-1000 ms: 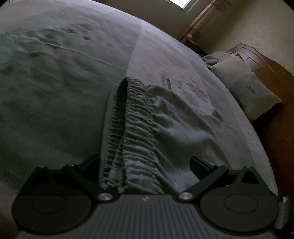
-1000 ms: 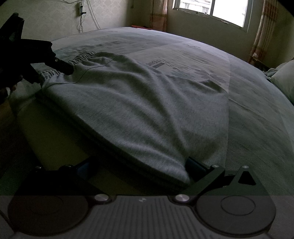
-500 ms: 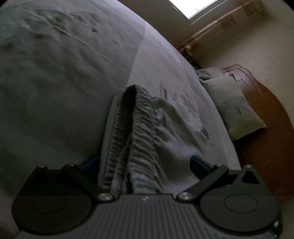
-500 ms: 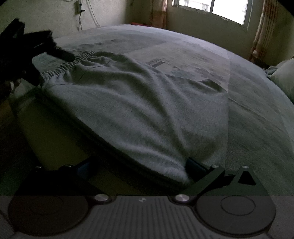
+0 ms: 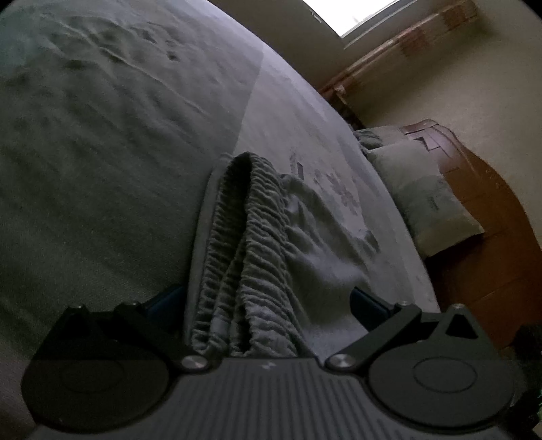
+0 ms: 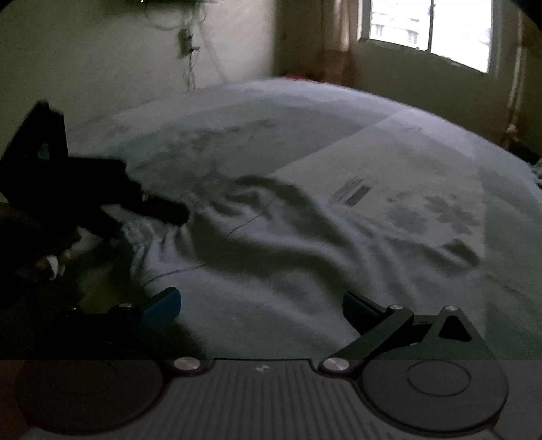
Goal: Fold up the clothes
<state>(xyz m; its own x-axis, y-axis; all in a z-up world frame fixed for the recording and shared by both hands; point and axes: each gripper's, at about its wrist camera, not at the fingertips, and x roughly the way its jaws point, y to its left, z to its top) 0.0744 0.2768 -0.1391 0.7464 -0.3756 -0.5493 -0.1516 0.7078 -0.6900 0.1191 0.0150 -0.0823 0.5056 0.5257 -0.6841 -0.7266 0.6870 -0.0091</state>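
Note:
A grey pair of shorts (image 6: 271,257) with a ribbed elastic waistband (image 5: 250,243) lies on the bed. In the left wrist view my left gripper (image 5: 267,301) has its jaws wide apart with the waistband bunched between them; I cannot tell whether they press it. In the right wrist view my right gripper (image 6: 261,306) is open over the loose, rumpled hem end of the shorts, holding nothing. The left gripper also shows there as a dark shape (image 6: 101,206) at the waistband.
The bed (image 5: 101,135) has a grey patterned sheet. Pillows (image 5: 426,203) lie against a wooden headboard (image 5: 481,189) on the right. A window (image 6: 430,30) and curtain stand beyond the bed. A wall with hanging cables (image 6: 186,47) is at the far left.
My right gripper has let go of the hem, which dropped onto the bed in folds, and the view has tilted upward. My left gripper has tilted slightly while the waistband stays between its jaws.

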